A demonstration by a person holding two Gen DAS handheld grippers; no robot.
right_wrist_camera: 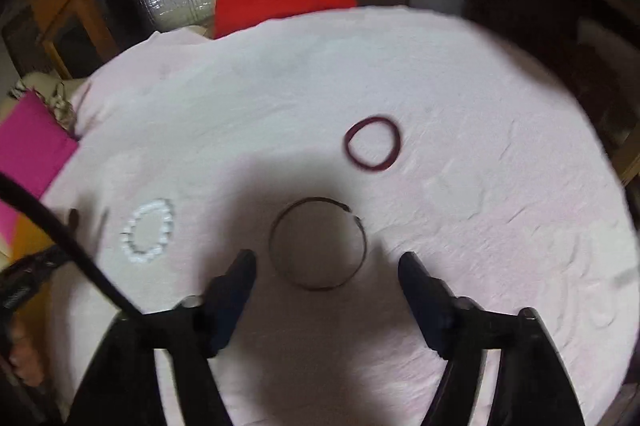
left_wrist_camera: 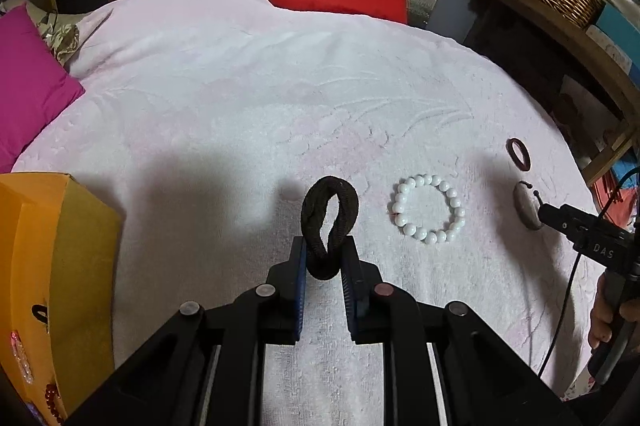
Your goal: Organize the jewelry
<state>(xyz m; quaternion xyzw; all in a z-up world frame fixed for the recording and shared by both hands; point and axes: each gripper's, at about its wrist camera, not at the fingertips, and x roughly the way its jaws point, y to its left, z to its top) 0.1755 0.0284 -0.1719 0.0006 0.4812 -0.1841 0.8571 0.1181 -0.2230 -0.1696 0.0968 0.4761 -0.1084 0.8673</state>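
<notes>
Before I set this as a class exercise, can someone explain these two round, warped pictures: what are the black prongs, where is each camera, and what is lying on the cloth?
No robot here: a person holds a hand tool with two jaws in each hand, with a wide-angle camera on each looking along them.

The left tool's view shows the left gripper shut on a dark twisted hair tie. An orange box sits at the left edge.

The right tool's view shows the right gripper, jaws open and holding nothing, above a thin metal bangle.

Also on the pale pink towel: a white bead bracelet and a dark red band.
</notes>
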